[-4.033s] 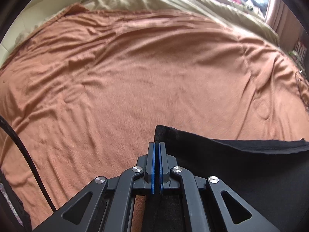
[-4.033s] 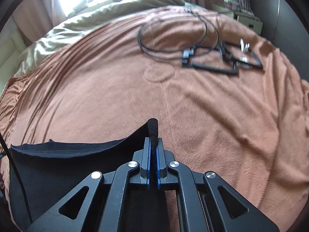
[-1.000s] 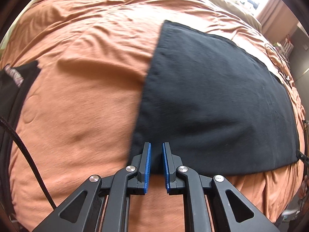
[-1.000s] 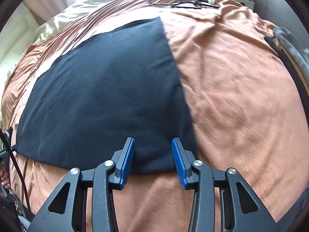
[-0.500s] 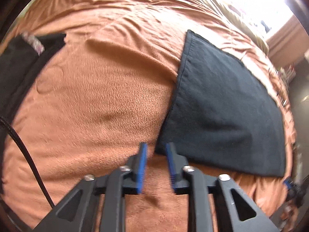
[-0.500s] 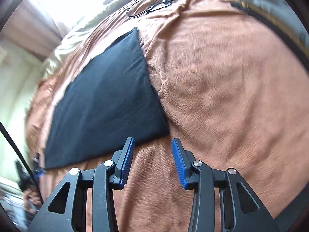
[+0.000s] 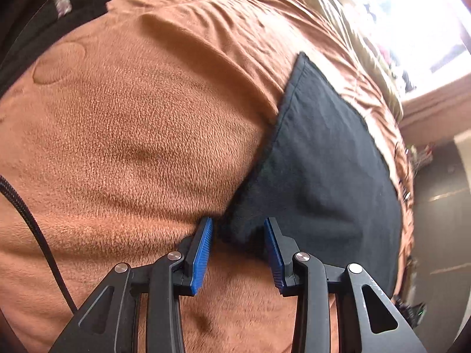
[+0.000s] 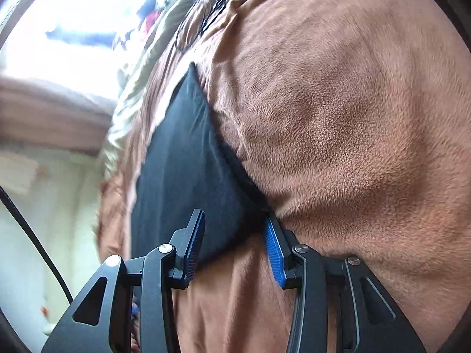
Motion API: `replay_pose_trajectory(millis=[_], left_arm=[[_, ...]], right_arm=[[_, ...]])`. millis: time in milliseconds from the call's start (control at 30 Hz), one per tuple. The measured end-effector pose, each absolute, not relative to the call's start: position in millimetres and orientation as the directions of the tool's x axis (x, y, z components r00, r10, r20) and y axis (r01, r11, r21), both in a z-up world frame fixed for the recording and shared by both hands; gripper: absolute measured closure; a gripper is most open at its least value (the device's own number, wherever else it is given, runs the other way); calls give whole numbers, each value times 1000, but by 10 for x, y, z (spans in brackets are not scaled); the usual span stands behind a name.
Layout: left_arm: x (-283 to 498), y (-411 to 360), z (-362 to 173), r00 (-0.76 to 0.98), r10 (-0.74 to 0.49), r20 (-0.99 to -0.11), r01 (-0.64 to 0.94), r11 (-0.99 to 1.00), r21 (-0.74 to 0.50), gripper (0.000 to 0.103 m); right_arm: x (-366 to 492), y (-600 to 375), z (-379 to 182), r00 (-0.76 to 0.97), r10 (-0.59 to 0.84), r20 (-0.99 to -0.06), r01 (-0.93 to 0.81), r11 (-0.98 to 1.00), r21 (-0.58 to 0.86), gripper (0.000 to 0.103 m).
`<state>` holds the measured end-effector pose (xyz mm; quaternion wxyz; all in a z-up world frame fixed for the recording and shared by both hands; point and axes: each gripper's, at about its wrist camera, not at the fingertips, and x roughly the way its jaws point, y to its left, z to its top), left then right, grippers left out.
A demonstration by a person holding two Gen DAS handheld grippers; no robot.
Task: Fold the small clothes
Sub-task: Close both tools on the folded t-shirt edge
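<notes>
Black cloth (image 7: 323,170): one dark rectangular piece, lying flat and spread on the orange-brown fleece blanket (image 7: 132,135) that covers a bed; edges straight, surface smooth. Left gripper (image 7: 239,253): blue-padded jaws opening, standing apart over the cloth's near left corner, which lies between the fingertips with neither pad pressing on it. Right gripper (image 8: 234,247): jaws parted by a moderate gap, the cloth's near right corner between them, not pinched. Pale beige quilt (image 7: 347,29): beyond the blanket's far edge, below a bright window (image 7: 412,14). Coiled black cable (image 8: 203,17): on the blanket at its far end, well apart from the cloth. Second dark garment (image 7: 59,8): at the upper left of the left wrist view, partly out of sight.
</notes>
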<state>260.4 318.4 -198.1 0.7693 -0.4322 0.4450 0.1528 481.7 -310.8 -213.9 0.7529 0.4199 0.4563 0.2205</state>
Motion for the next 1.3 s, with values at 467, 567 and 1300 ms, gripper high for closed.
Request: replay_pose_trajectory(millis=[467, 567, 1300], left_arm=[[2593, 3159, -1990, 639, -125, -759, -629, 482, -610, 70], [2569, 3195, -1981, 648, -102, -754, -642, 460, -614, 77], [2551, 3246, -2046, 666, -102, -739, -636, 440, -634, 77]], right_arm=[[4647, -2960, -2242, 587, 675, -447, 71, 507, 859, 69], [4509, -2947, -2225, 598, 684, -419, 95, 459, 884, 69], [4452, -2718, -2064, 634, 585, -506, 91, 593, 800, 99]])
